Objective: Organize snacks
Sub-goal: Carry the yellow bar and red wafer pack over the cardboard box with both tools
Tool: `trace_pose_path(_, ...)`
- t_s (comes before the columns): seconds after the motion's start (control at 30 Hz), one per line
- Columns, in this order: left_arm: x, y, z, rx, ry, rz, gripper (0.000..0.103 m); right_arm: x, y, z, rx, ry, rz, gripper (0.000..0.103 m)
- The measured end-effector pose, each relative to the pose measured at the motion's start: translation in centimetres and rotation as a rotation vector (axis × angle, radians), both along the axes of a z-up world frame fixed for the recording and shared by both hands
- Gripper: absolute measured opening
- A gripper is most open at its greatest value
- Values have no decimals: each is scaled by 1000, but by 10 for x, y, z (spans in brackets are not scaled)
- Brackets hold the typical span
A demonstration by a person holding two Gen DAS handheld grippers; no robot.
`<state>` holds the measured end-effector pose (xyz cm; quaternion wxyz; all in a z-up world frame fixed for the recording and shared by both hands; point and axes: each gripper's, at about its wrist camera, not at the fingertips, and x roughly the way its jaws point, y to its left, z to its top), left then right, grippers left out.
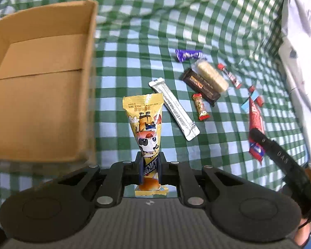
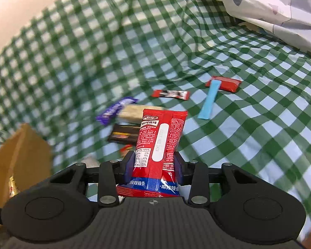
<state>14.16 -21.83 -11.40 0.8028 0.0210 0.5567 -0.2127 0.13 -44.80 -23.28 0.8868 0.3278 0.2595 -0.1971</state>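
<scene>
The right gripper (image 2: 154, 164) clamps a red spicy-strip packet (image 2: 159, 145) between its fingers, above a green checked cloth (image 2: 248, 145). Beyond lie a purple bar (image 2: 116, 110), a dark chocolate bar (image 2: 123, 136), a blue stick (image 2: 209, 101) and a cardboard box (image 2: 20, 157) at left.

Yellow cartoon-printed snack packet (image 1: 147, 128): standing upright, pinched at its lower end, at 3 o'clock of the open cardboard box (image 1: 39, 78).

Red spicy-strip packet (image 2: 161, 143): standing upright, label side showing, gripped low.

Lying loose on the checked cloth at 1 to 2 o'clock of the yellow packet: silver stick (image 1: 174, 108), dark bar (image 1: 201, 87), pale wafer (image 1: 212, 76), purple wrapper (image 1: 189, 55), small red candy (image 1: 201, 106).
</scene>
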Motion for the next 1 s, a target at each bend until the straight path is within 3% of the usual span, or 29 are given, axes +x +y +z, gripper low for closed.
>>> trace_pose_path(0.33, -54, 119, 66, -42, -69, 139, 14, -36, 105, 78, -33, -96, 181, 41)
trace_pose_path(0.57, -98, 207, 91, -66, -114, 223, 14, -58, 189, 130, -62, -138, 337, 41)
trace_pose_path(0.73, -123, 259, 103, -112, -140, 276, 14, -67, 239, 145, -66, -135, 426, 41)
trace_pose_path(1.0, -144, 296, 108, -147, -168, 311, 14, -86, 291, 150, -63, -86, 533, 41)
